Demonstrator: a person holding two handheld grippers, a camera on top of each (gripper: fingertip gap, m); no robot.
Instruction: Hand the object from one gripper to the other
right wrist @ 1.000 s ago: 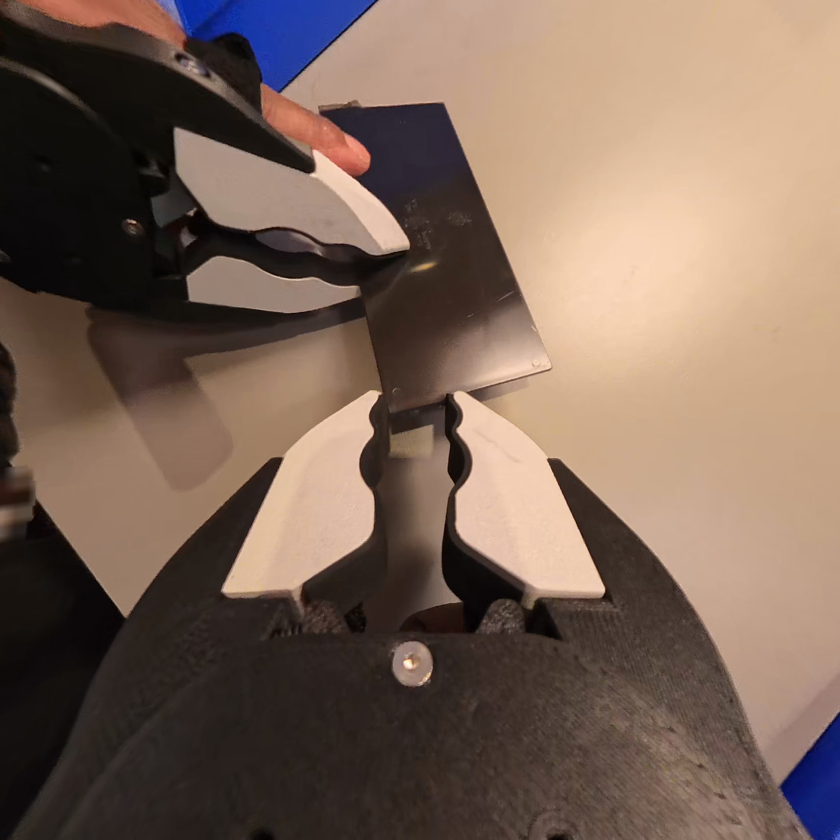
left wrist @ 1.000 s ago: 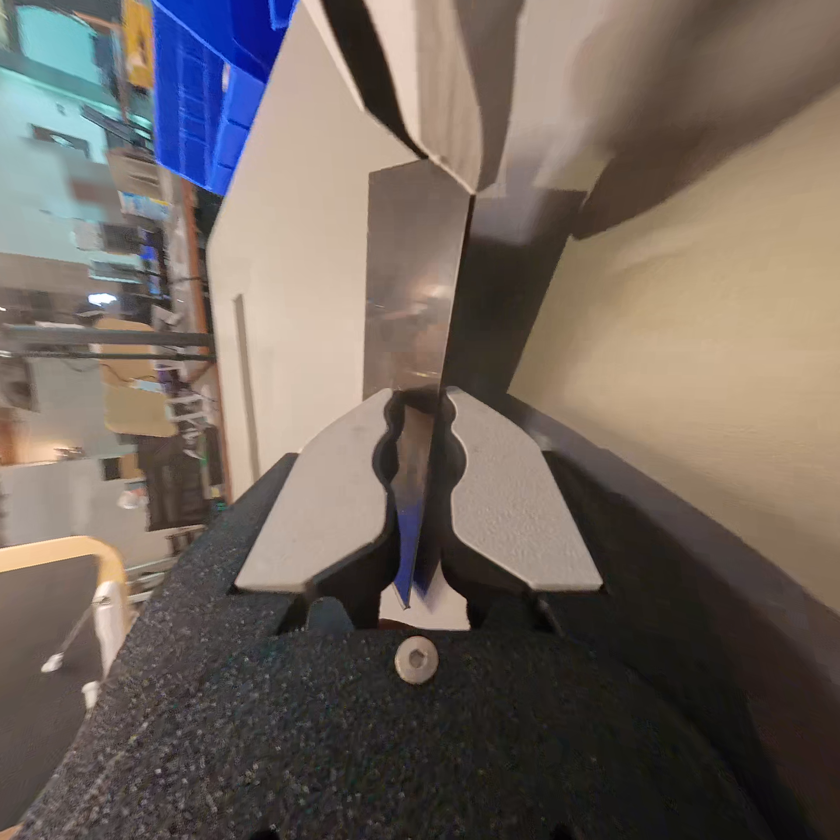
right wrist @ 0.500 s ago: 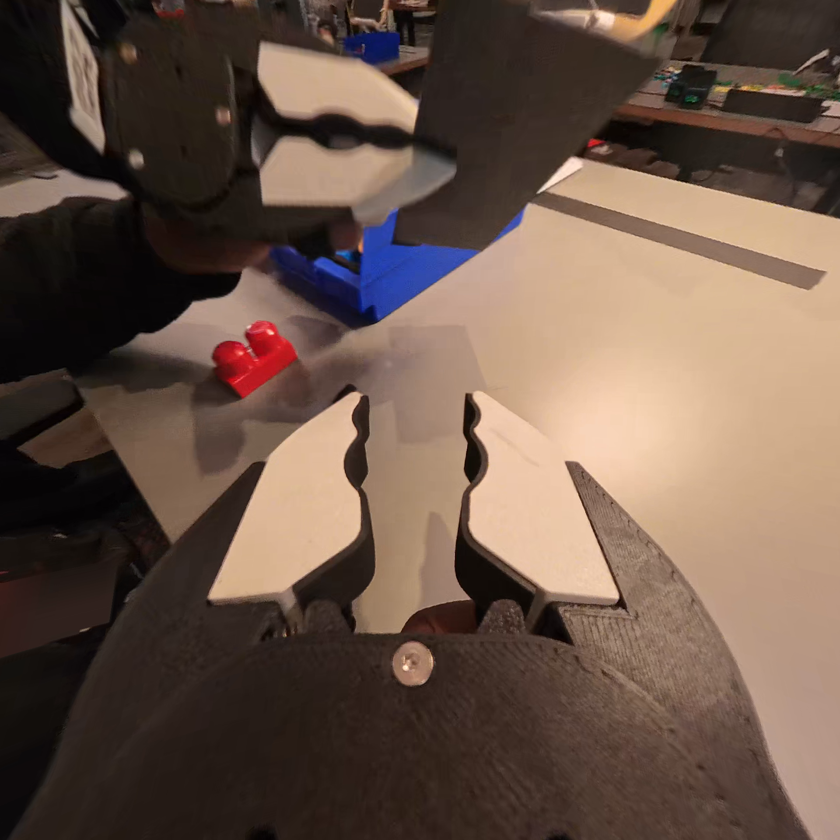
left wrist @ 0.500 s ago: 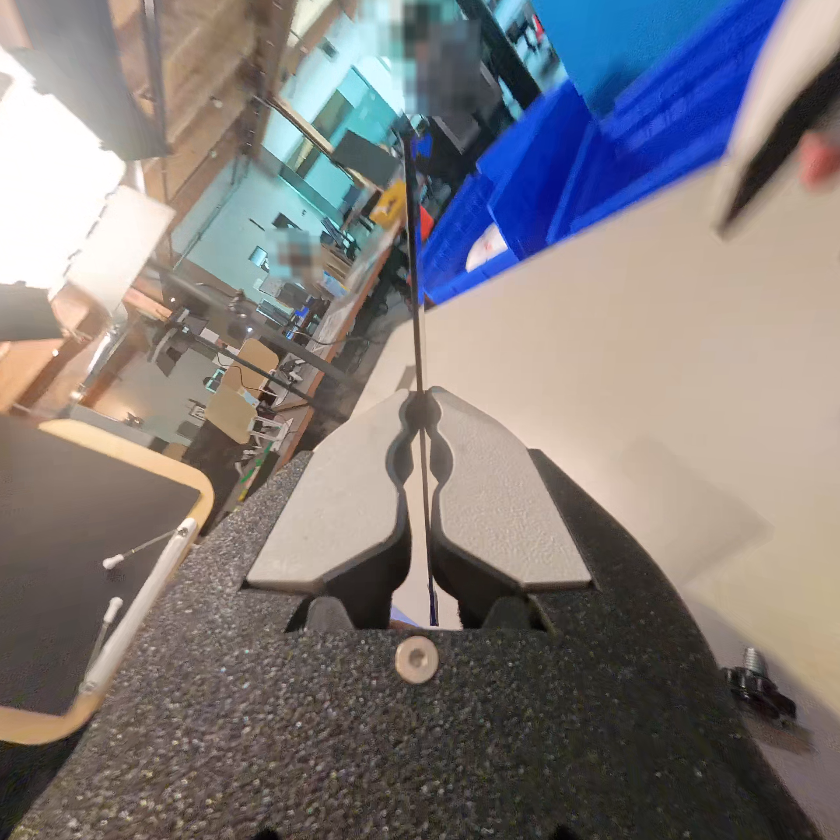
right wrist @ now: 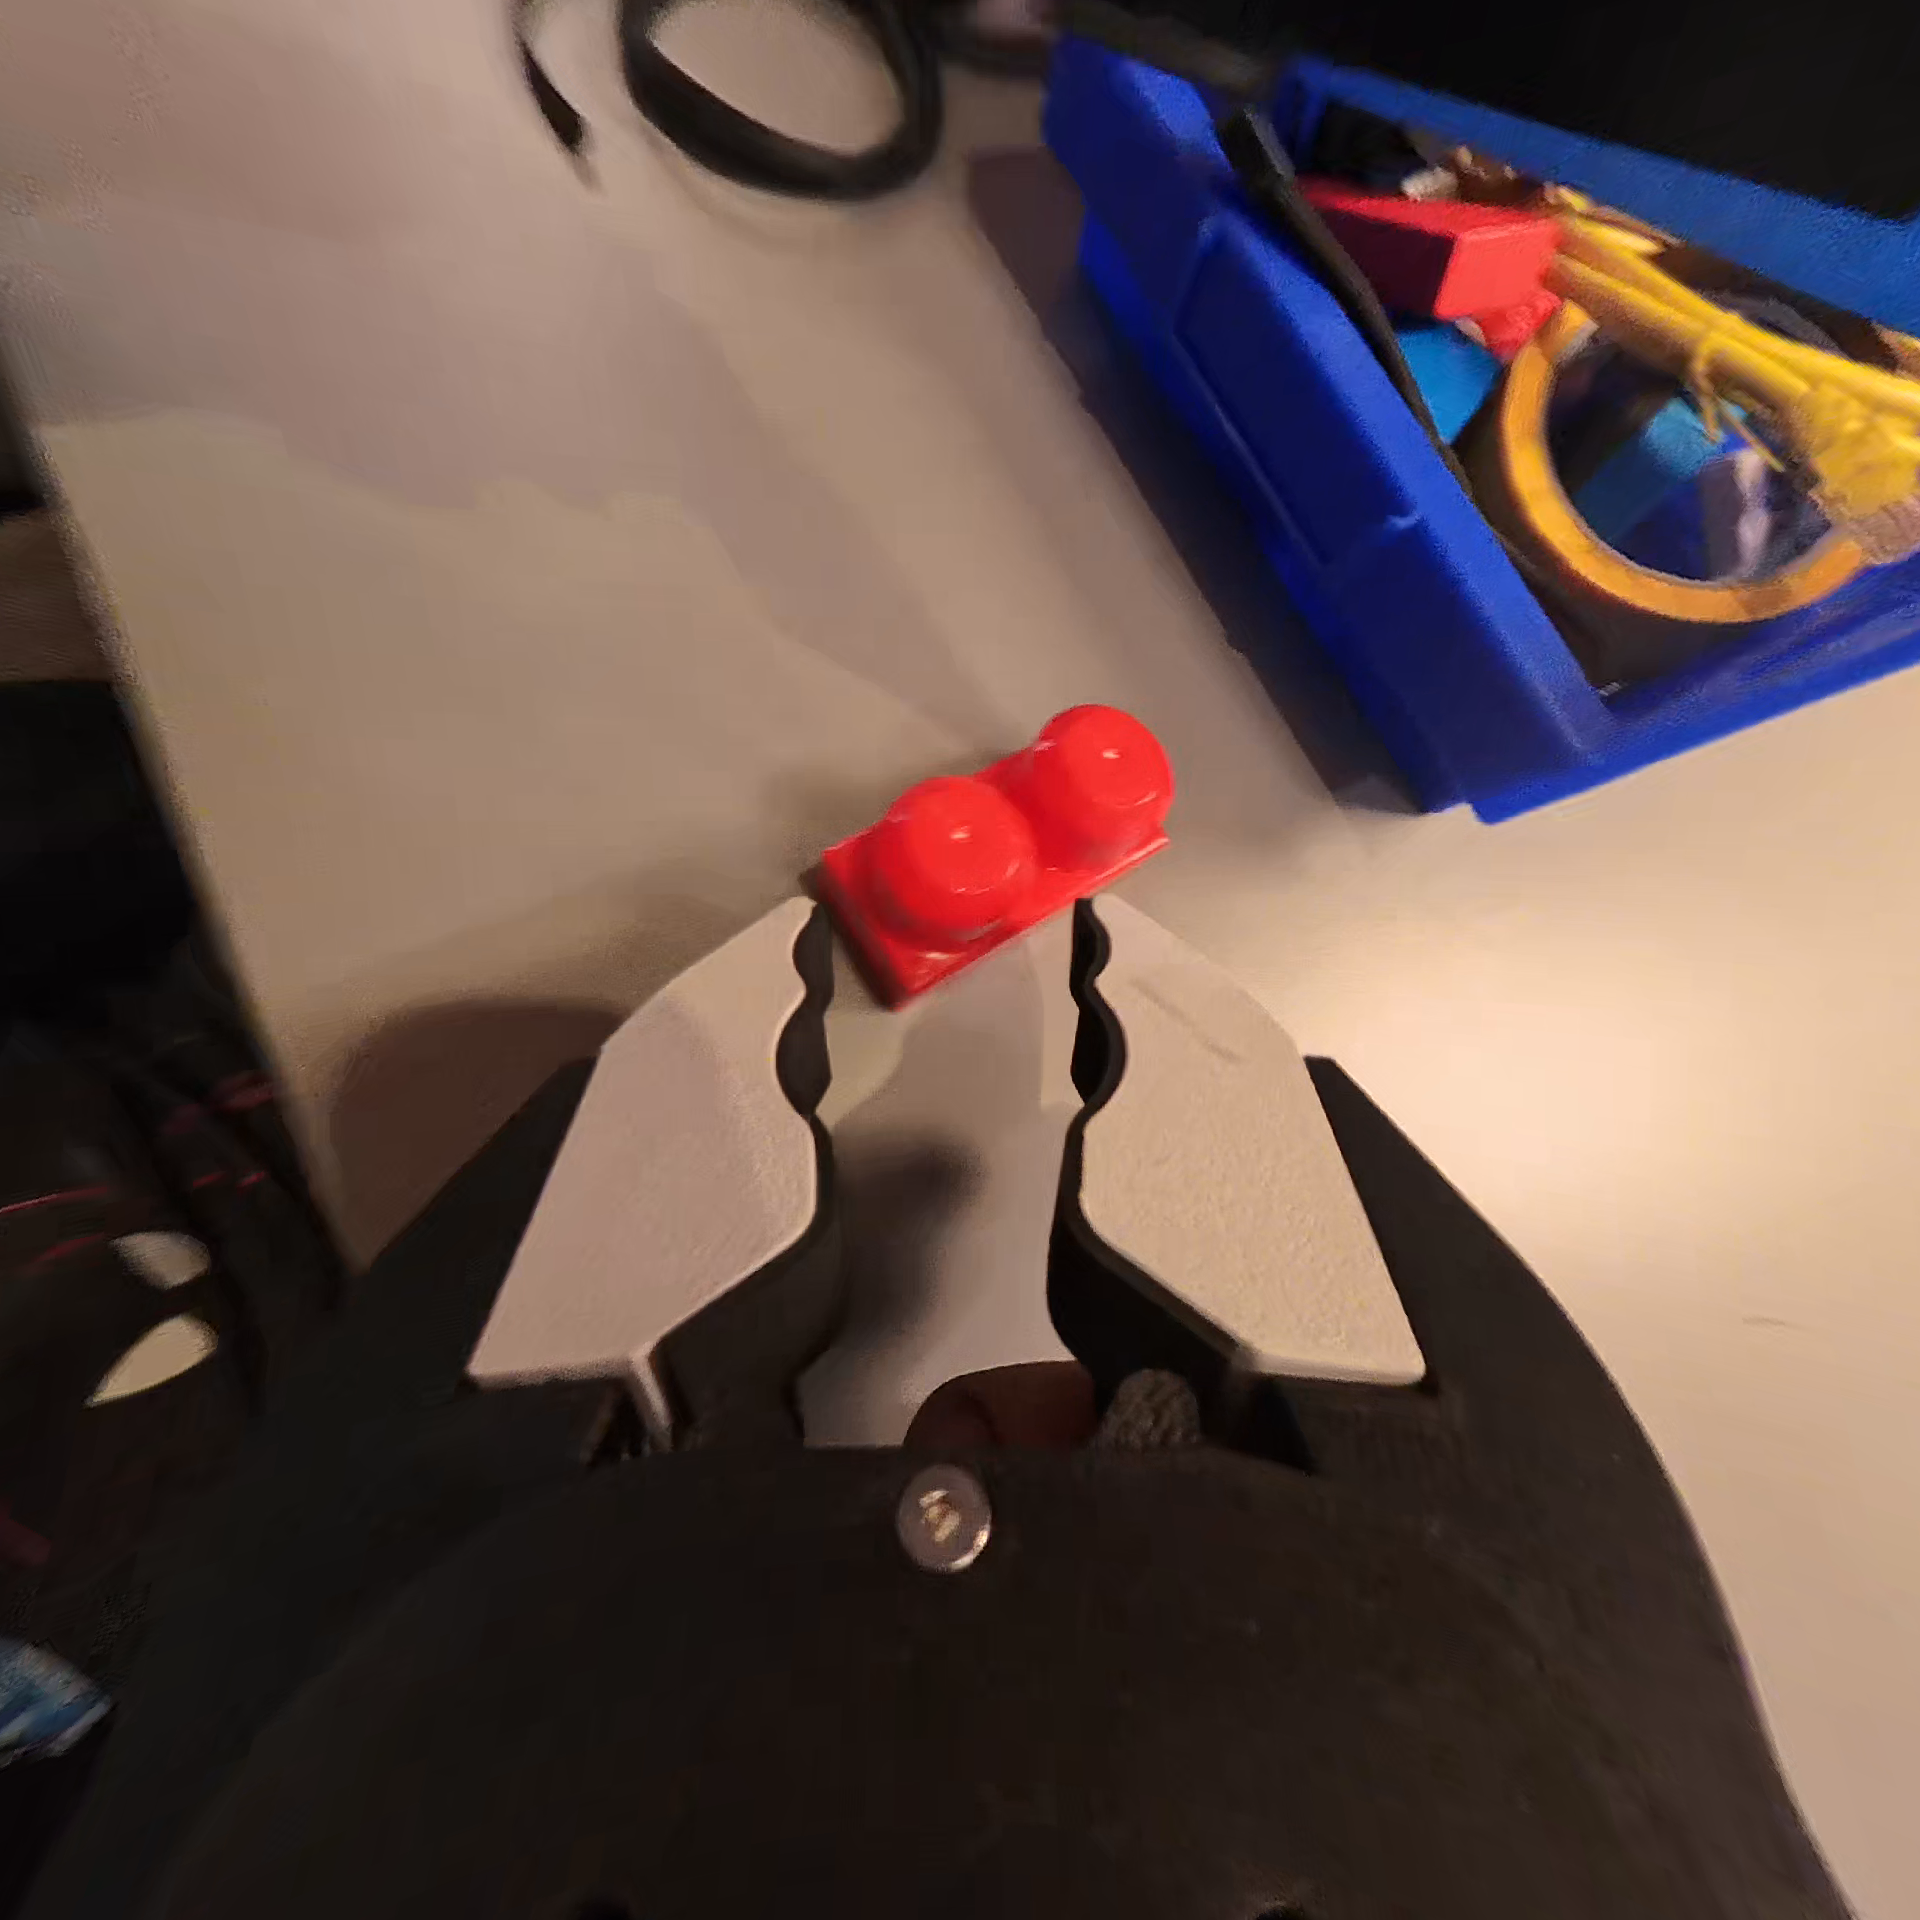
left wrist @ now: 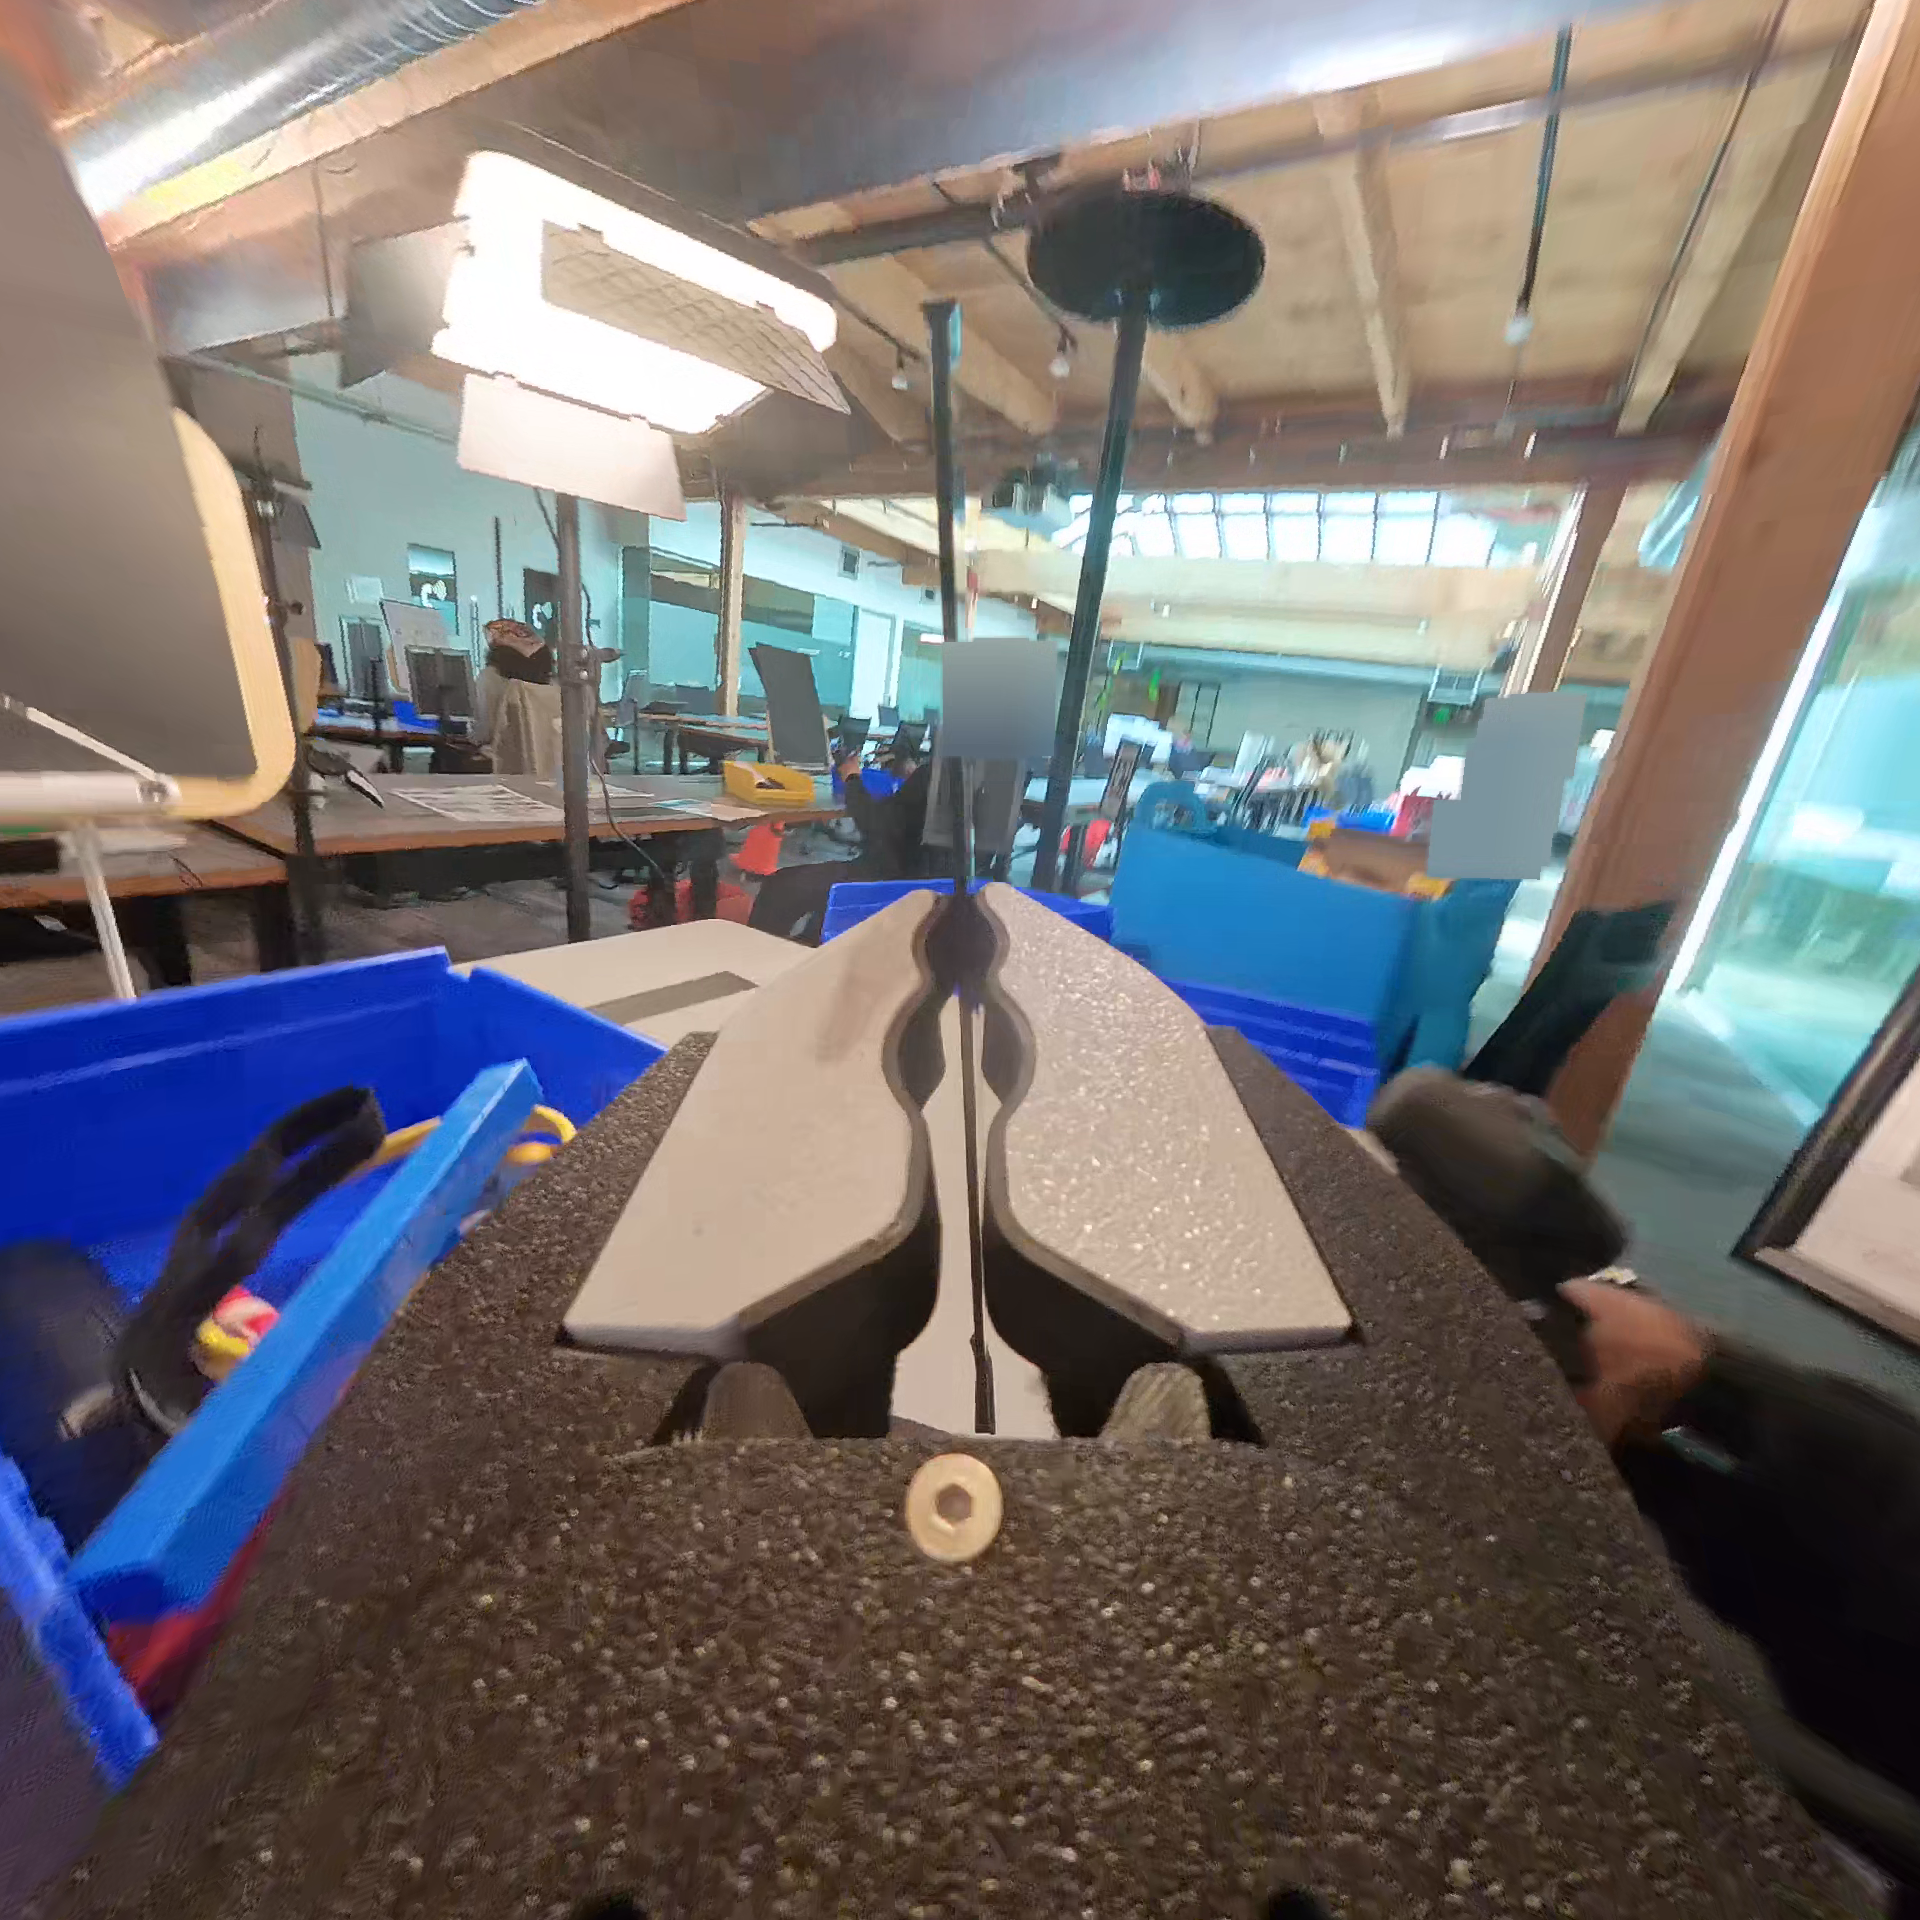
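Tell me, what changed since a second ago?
The left gripper swung up from the table, carrying the thin dark plate edge-on toward the room. The right gripper, open, left the plate and dropped toward the red brick lying on the table. Unchanged: the left stays shut on the plate; the right stays empty.

Glossy red plastic brick (right wrist: 992,847)

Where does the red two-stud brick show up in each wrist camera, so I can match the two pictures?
Left wrist view: the red brick is not in it; the left tool is shut on a thin dark plate, seen edge-on.
Right wrist view: the red brick lies on the table at centre, just beyond the open right tool.
Shared landmark: likely the same blue bin of odds and ends.
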